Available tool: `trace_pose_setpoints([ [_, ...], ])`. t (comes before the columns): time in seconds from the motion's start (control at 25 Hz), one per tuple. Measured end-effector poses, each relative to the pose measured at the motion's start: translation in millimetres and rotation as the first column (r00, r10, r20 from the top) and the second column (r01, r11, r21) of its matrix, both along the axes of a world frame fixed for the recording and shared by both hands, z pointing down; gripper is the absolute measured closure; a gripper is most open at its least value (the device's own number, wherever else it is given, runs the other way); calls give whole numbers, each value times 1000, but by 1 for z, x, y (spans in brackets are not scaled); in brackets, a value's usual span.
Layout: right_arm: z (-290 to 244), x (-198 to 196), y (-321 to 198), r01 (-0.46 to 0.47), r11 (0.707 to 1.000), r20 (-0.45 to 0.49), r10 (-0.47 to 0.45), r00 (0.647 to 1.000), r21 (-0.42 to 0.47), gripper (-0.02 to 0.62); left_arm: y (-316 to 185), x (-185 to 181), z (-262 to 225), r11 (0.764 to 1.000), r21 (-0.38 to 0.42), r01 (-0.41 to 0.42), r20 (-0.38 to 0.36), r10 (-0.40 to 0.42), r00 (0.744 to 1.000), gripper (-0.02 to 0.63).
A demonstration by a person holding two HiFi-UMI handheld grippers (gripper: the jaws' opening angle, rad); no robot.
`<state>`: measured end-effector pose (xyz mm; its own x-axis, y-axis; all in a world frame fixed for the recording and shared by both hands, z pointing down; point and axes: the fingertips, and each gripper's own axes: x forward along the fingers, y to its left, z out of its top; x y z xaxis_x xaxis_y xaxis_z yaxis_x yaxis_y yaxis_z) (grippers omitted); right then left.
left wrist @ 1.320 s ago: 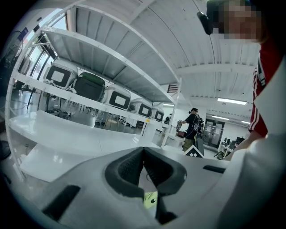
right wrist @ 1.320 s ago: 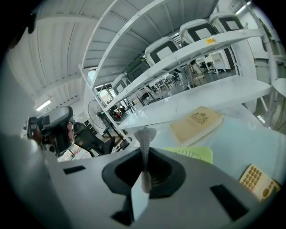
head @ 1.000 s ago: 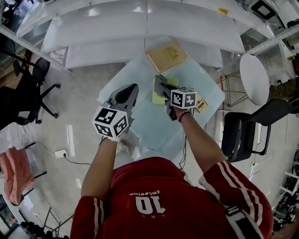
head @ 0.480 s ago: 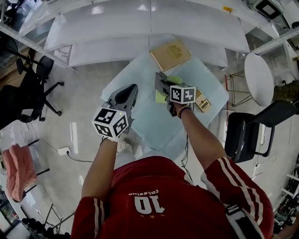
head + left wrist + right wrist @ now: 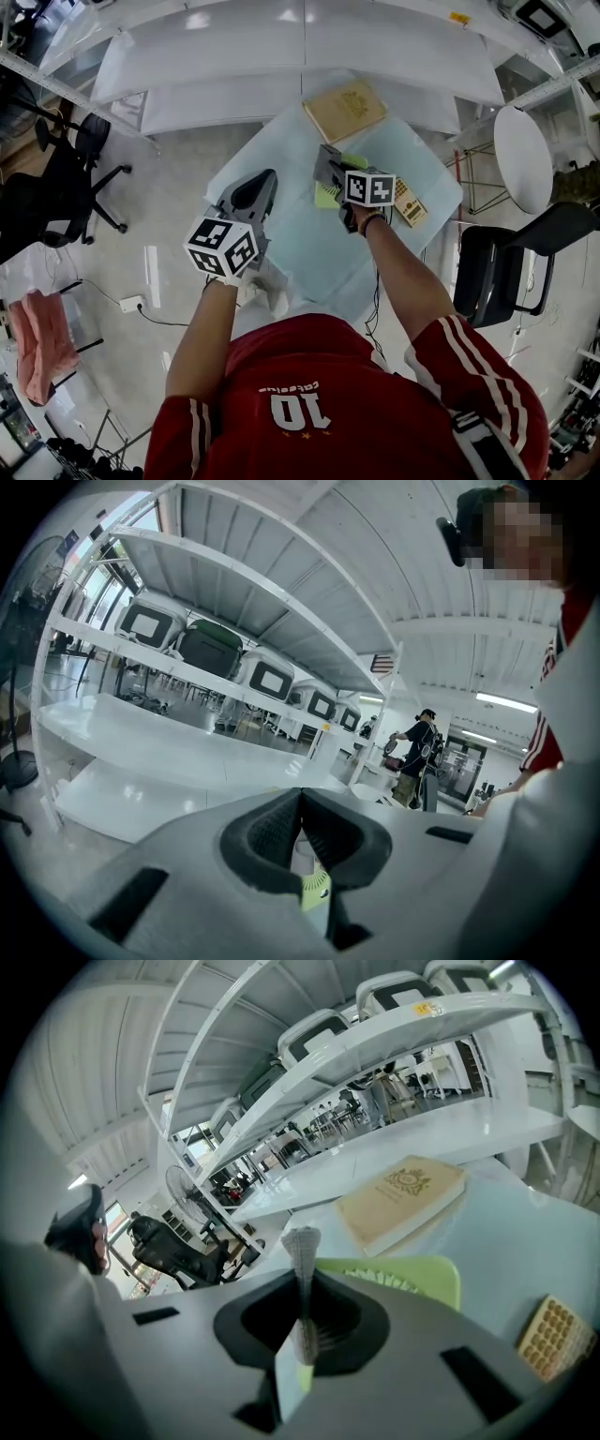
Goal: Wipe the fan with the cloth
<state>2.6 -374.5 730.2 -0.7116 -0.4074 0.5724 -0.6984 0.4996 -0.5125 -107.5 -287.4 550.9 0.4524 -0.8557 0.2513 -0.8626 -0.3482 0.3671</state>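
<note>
Right tool (image 5: 326, 159) pinches the cloth (image 5: 301, 1246) above the fan (image 5: 422, 1274); left tool (image 5: 300, 799) closed, empty.

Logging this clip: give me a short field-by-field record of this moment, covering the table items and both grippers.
surface: pale blue table
right gripper: shut on the cloth, over the fan
left gripper: jaws together, empty, held left of the fan
cloth: whitish, standing up between the jaws
fan: green, lying on the table
book: tan, on the table beyond the fan
wiping contact: cannot tell
</note>
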Motion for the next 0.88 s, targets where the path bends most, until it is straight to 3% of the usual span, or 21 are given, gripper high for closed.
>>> trace_pose_setpoints([
  [0.4, 6, 15, -4, -22, 1000, -42, 22, 999, 6, 575, -3, -2, -1, 1000, -13, 18, -49, -19, 999, 603],
  [0.88, 9, 44, -11, -82, 997, -53, 83, 995, 12, 575, -9, 8, 0, 1000, -19, -5, -48, 4, 999, 603],
])
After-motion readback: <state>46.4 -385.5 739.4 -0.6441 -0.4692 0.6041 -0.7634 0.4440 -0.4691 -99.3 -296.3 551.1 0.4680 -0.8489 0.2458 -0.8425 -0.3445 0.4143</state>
